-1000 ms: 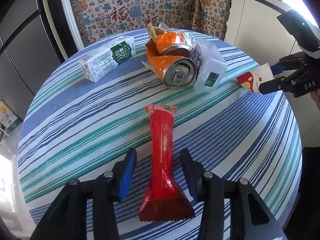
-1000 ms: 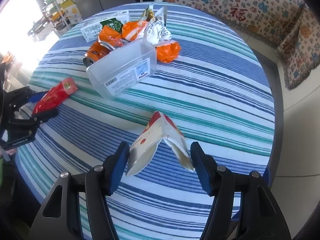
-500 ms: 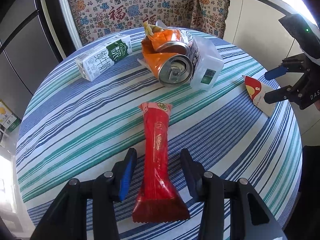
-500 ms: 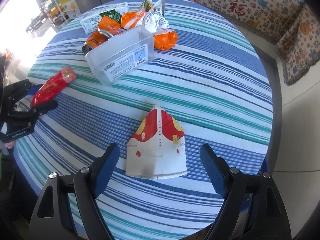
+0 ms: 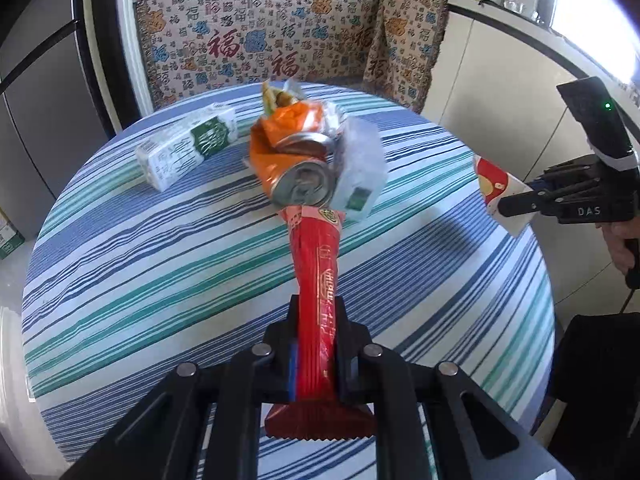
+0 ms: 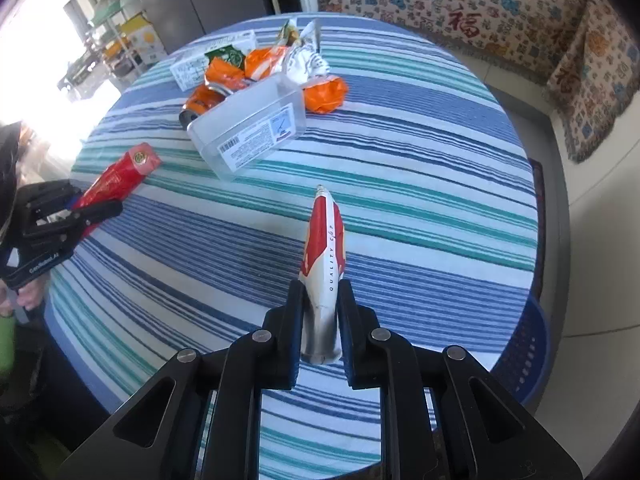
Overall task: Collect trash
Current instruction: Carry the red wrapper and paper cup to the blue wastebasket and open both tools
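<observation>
Left wrist view: left claw point(image 5: 318, 312) pressed together, just closed, pinching the red wrapper point(image 5: 318, 280), which sticks out ahead of the tips, crimped end behind them. Straight ahead, at the wrapper's far tip, a trash pile: crushed can point(image 5: 302, 184) end-on, orange foil bag point(image 5: 288, 128), clear plastic box point(image 5: 360, 172). Ahead-left, milk carton point(image 5: 188, 146) lying flat, apart from the pile. Far right, right claw point(image 5: 516, 206) gripping a red-white paper cup point(image 5: 496, 184), a hand point(image 5: 624, 240) behind it. Nothing between claw and pile but the wrapper. Bench point(image 5: 160, 260) round, blue-green-white striped cloth. Patterned cushions point(image 5: 260, 40) behind, white cabinet right.

Right wrist view: right claw point(image 6: 320, 308) just closed, pinching the flattened paper cup point(image 6: 324, 248), which pokes forward and up from the tips. Ahead-left, clear plastic box point(image 6: 248, 132) with barcode label; behind it orange bags point(image 6: 324, 92), can point(image 6: 200, 104), milk carton point(image 6: 212, 56). Far left, left claw point(image 6: 96, 210) holding red wrapper point(image 6: 120, 176) clear of the cloth. Striped bench point(image 6: 420, 180) open ahead. Blue basket point(image 6: 524, 352) below the bench edge at right. Cushions point(image 6: 500, 20) top right, grey fridge top left.
</observation>
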